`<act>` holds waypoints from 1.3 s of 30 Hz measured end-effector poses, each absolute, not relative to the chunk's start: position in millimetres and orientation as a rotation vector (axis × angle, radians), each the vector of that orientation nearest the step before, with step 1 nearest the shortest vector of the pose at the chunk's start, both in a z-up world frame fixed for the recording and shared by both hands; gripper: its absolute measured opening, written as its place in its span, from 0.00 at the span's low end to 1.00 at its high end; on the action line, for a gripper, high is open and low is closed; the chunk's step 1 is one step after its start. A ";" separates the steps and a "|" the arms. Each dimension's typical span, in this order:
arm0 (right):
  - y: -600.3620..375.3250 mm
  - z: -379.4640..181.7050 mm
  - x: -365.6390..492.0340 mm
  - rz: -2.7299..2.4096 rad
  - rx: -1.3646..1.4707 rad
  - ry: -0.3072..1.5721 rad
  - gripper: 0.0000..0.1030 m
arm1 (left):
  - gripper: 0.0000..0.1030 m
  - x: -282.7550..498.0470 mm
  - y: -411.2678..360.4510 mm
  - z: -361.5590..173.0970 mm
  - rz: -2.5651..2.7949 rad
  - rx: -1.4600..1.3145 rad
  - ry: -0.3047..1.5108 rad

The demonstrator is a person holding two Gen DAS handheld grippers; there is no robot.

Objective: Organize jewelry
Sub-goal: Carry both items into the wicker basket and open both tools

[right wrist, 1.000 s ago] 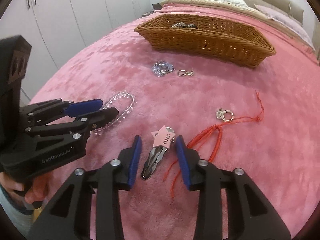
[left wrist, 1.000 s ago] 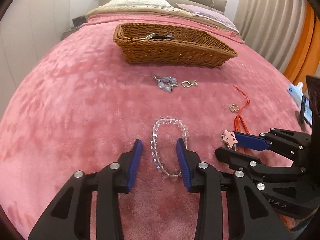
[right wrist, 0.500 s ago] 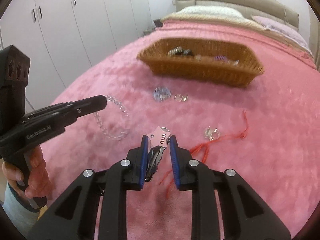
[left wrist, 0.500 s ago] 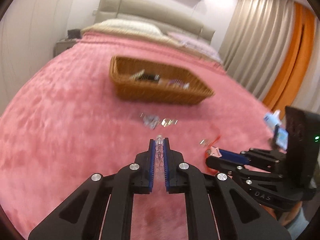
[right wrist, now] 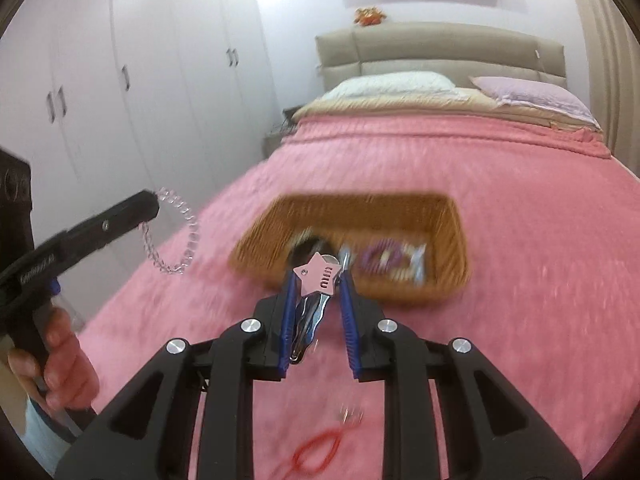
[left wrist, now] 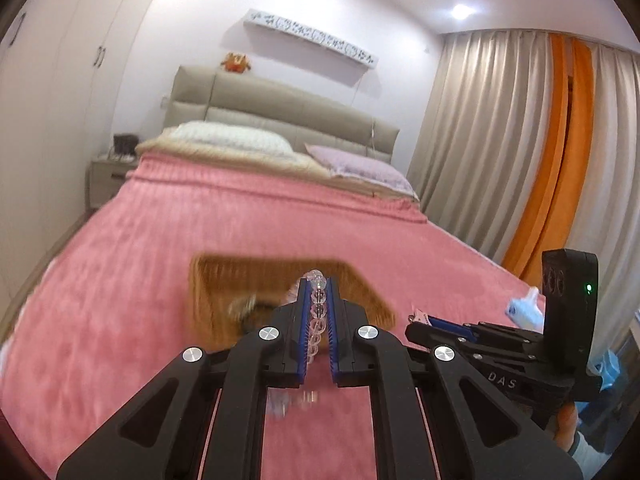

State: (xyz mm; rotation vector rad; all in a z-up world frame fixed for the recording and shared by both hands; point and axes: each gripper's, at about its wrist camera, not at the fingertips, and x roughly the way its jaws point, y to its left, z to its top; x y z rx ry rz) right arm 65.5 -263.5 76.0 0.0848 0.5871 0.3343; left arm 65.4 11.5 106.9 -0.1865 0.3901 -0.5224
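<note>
My left gripper (left wrist: 318, 286) is shut on a clear bead bracelet (left wrist: 318, 312), lifted above the pink blanket. From the right wrist view the bracelet (right wrist: 182, 236) hangs in a loop from the left gripper (right wrist: 150, 206). My right gripper (right wrist: 318, 276) is shut on a pink star hair clip (right wrist: 318, 274) with a silver body, held in the air before the wicker basket (right wrist: 452, 240). The basket (left wrist: 208, 280) lies ahead of both grippers and holds several pieces of jewelry. The right gripper (left wrist: 420, 320) shows at the right of the left wrist view.
A red cord (right wrist: 316, 454) and a small metal ring (right wrist: 350, 414) lie on the pink blanket (right wrist: 540, 320) below my right gripper. Pillows and a headboard are at the far end. Wardrobes stand on the left, curtains on the right.
Both grippers closed on their items, the left on the bracelet and the right on the star clip. Both then lifted off the blanket and moved toward the basket.
</note>
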 end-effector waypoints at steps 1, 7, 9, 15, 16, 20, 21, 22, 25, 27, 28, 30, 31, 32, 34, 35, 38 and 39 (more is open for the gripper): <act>-266.2 80.6 76.7 0.328 0.089 0.579 0.19 | 0.06 76.2 7.7 111.0 -0.528 -0.186 0.384; -271.6 79.6 147.1 0.296 0.071 0.608 0.19 | 0.06 147.8 -21.0 98.7 -0.490 -0.163 0.397; -273.0 67.4 169.8 0.306 0.082 0.660 0.19 | 0.06 168.3 -25.1 85.2 -0.478 -0.172 0.419; -275.0 22.7 219.1 0.287 0.098 0.808 0.19 | 0.06 206.9 -30.6 39.4 -0.451 -0.152 0.517; -274.2 18.2 222.4 0.280 0.093 0.820 0.19 | 0.06 211.5 -30.1 34.1 -0.447 -0.151 0.536; -279.2 -2.1 232.4 0.260 0.099 0.864 0.19 | 0.06 222.6 -22.0 18.1 -0.444 -0.189 0.599; -279.2 -5.6 233.2 0.248 0.091 0.868 0.19 | 0.06 223.7 -20.9 16.3 -0.440 -0.191 0.608; -279.1 -7.5 233.2 0.237 0.085 0.870 0.19 | 0.06 224.0 -19.5 15.0 -0.436 -0.194 0.612; -278.7 -10.6 232.4 0.229 0.078 0.878 0.19 | 0.06 225.5 -17.8 13.4 -0.433 -0.201 0.620; -278.3 -10.2 230.4 0.234 0.080 0.881 0.27 | 0.08 225.2 -17.5 13.4 -0.430 -0.202 0.621; -279.3 -7.9 230.7 0.230 0.082 0.873 0.41 | 0.16 223.0 -16.4 14.2 -0.426 -0.203 0.613; -282.2 -0.7 221.2 0.229 0.092 0.836 0.52 | 0.32 216.2 -15.4 19.9 -0.428 -0.195 0.585; -282.7 2.2 218.0 0.238 0.094 0.826 0.52 | 0.34 209.9 -14.7 24.1 -0.422 -0.185 0.562; -283.2 6.0 211.8 0.251 0.099 0.818 0.52 | 0.34 203.8 -13.9 28.8 -0.420 -0.178 0.547; -284.6 14.9 197.4 0.266 0.106 0.799 0.52 | 0.34 189.9 -11.5 38.4 -0.433 -0.175 0.517; -284.5 20.6 186.7 0.277 0.107 0.783 0.52 | 0.35 180.9 -10.2 45.5 -0.439 -0.171 0.495; -281.1 35.9 159.1 0.297 0.094 0.746 0.52 | 0.37 153.0 -6.1 65.7 -0.454 -0.164 0.444; -278.9 40.9 146.2 0.305 0.087 0.732 0.52 | 0.37 145.8 -5.1 69.9 -0.461 -0.166 0.434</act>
